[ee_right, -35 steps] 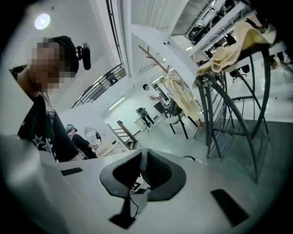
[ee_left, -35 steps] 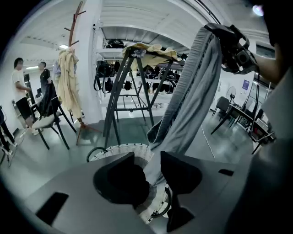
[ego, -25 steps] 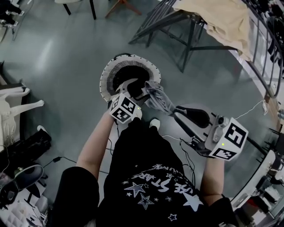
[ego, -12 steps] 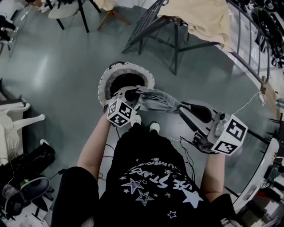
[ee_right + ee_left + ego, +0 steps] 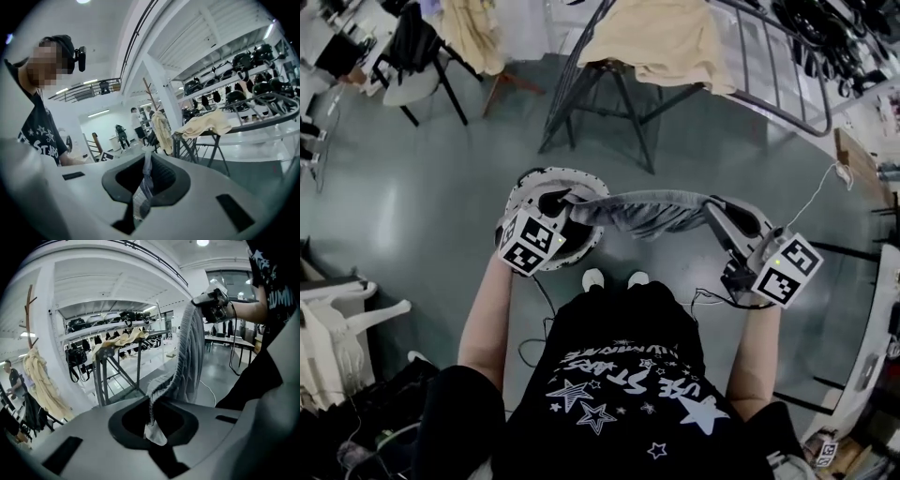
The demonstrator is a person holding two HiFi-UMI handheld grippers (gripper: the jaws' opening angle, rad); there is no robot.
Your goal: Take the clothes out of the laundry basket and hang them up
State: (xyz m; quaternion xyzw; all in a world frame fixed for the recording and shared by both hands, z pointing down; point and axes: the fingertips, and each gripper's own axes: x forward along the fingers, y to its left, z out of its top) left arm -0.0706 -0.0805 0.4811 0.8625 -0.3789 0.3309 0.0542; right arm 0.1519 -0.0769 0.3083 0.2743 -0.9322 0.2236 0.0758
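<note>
The left gripper (image 5: 152,423) had just been closing, and its jaws were pinched together on one end of the grey garment (image 5: 649,212), with a small tuft of cloth poking out behind the pads. The right gripper (image 5: 142,185) was likewise clamped tight on the other end, with only a thin fold caught between its jaws. The garment hung as a sagging band from one claw across to the other. It appeared to be lifted clear of the laundry basket (image 5: 517,190), which sat directly below the left claw.

Both holds looked shallow, taken close to the cloth's edge. Drawing the claws further apart could have dragged the fabric out of one pair of jaws, so that end would have dropped to the floor or back into the basket. The bunched middle might also have gone over a rail twisted instead of spread flat. The drying rack (image 5: 769,89) stood ahead of both claws and well apart from them. A beige cloth (image 5: 661,42) was already draped over its nearer end, so the grey piece might have landed on top of that cloth or snagged on the frame
</note>
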